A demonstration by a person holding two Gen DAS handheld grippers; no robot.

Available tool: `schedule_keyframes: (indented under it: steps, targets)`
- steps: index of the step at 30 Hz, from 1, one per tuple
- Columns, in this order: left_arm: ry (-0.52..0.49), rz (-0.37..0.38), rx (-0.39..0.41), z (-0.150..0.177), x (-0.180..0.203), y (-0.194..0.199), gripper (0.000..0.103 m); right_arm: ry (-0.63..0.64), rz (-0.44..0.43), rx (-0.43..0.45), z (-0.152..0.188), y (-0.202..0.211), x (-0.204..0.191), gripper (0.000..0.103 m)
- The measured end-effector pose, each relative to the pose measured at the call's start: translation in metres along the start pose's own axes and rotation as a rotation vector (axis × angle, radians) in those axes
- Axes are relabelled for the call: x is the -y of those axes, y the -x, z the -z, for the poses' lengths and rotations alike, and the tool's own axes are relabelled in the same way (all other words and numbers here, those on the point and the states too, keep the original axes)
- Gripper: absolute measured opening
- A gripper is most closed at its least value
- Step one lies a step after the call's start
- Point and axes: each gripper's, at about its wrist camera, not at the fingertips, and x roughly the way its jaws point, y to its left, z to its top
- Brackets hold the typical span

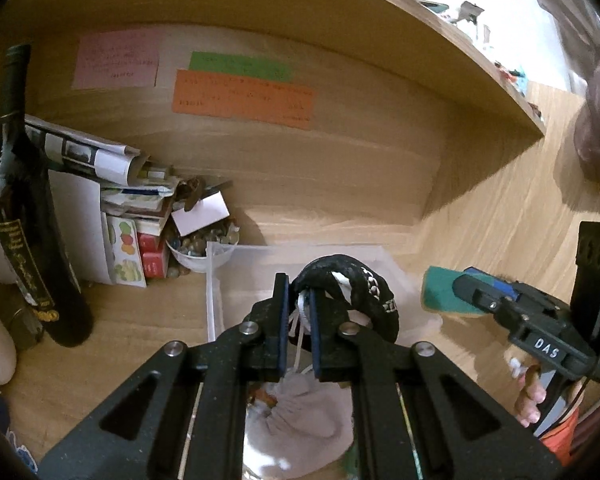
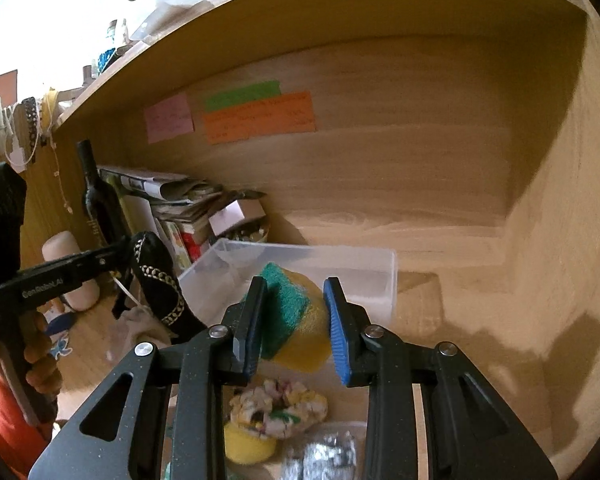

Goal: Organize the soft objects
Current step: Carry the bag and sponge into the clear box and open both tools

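Your left gripper (image 1: pixel 300 312) is clamped on a black fabric pouch (image 1: pixel 356 292) with gold chain-pattern trim and a white drawstring, holding it lifted just over the near edge of the clear plastic bin (image 1: pixel 216 280). From the right wrist camera the same pouch (image 2: pixel 156 280) hangs to the left of the bin (image 2: pixel 380 276), pinched at its top.

Your right gripper (image 2: pixel 294 320) is closed on a yellow sponge with a green scouring side (image 2: pixel 296 312); the pads press both sides and the sponge sits above the bin's near wall. In the left wrist view that sponge (image 1: pixel 440 290) shows just right of the bin.

Below the left gripper a grey cloth bag (image 1: pixel 300 412) lies on the wooden desk (image 1: pixel 140 320). Below the right gripper lie a floral scrunchie (image 2: pixel 280 404), a second yellow sponge (image 2: pixel 248 446) and a silvery scouring pad (image 2: pixel 324 456), all nearer than the bin.

At the far left stand a dark wine bottle (image 1: pixel 24 200), a stack of papers and booklets (image 1: pixel 128 184) and a white bowl of pebbles (image 1: pixel 196 248). Pink (image 1: pixel 116 60), green (image 1: pixel 240 66) and orange (image 1: pixel 244 98) paper notes are stuck on the back panel.
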Motion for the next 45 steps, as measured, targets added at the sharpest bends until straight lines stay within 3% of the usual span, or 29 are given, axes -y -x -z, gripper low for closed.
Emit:
schedule_keyframes:
  steps: [6,10,19,25,29,33,37,40,45]
  targets:
    - [0.027,0.009,0.021,-0.014,-0.004,-0.005,0.003,0.015,-0.012,-0.021,-0.014,-0.017,0.003,0.027]
    - [0.013,-0.017,0.016,-0.016,-0.006,-0.016,0.003,0.029,-0.009,-0.092,-0.013,-0.044,0.007,0.027]
    - [0.004,-0.080,-0.191,0.000,-0.024,-0.079,0.004,0.006,-0.015,-0.267,0.007,-0.094,0.021,0.027]
    - [-0.032,-0.072,-0.214,0.003,-0.020,-0.078,0.007,0.012,-0.009,-0.319,0.012,-0.105,0.023,0.028]
    - [-0.044,-0.072,-0.211,0.002,-0.016,-0.074,0.018,0.025,-0.006,-0.350,0.017,-0.113,0.022,0.029]
    - [-0.049,-0.081,-0.191,0.002,-0.013,-0.065,0.045,0.033,-0.003,-0.364,0.021,-0.116,0.020,0.035]
    - [-0.061,-0.089,-0.164,0.000,-0.011,-0.052,0.055,0.052,0.022,-0.331,0.018,-0.105,0.016,0.058]
    - [-0.069,-0.094,-0.143,-0.002,-0.009,-0.040,0.065,0.065,0.032,-0.286,0.010,-0.090,0.013,0.062]
    - [-0.097,-0.110,-0.086,-0.002,-0.004,-0.016,0.082,0.067,0.041,-0.175,-0.002,-0.047,0.010,0.080]
